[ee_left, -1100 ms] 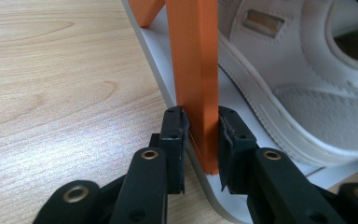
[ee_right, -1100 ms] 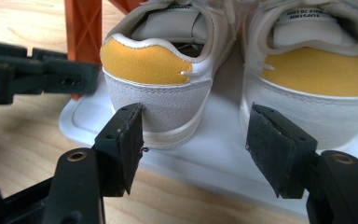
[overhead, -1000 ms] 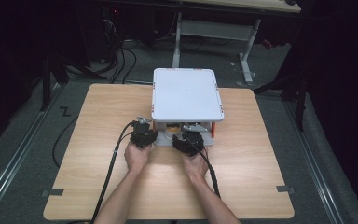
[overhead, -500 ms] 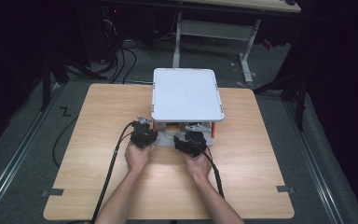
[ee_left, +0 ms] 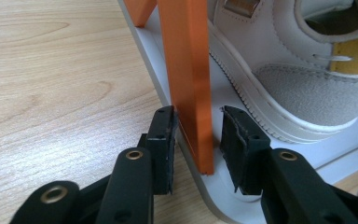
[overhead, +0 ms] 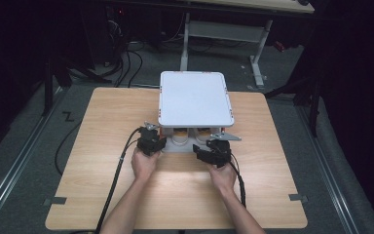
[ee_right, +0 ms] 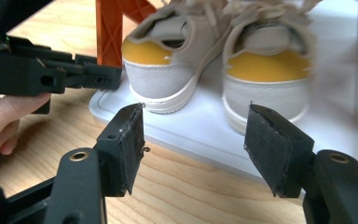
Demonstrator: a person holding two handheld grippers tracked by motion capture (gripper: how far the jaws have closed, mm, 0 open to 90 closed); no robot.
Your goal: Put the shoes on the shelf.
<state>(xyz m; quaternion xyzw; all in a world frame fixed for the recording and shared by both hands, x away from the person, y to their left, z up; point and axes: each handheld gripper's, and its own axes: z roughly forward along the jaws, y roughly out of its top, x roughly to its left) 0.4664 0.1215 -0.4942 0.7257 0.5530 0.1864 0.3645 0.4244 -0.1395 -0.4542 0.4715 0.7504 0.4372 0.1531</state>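
Since the earlier frame the right gripper (overhead: 209, 148) has been drawn back from the shoe rack (overhead: 195, 98), jaws wide open and empty before the right shoe (ee_right: 266, 70). The left gripper (ee_left: 198, 128) jaws have just been opening around the rack's orange post (ee_left: 186, 74), pads no longer pressing. Both shoes rest on the rack's lower shelf on the counter (overhead: 102, 122); release is judged under way.

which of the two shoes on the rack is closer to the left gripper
The shoe beside the orange post, at left in the right gripper view; the left gripper straddles that post.

Orange post (ee_left: 189, 79) (maybe touching) blocks the left claw (ee_left: 198, 144).
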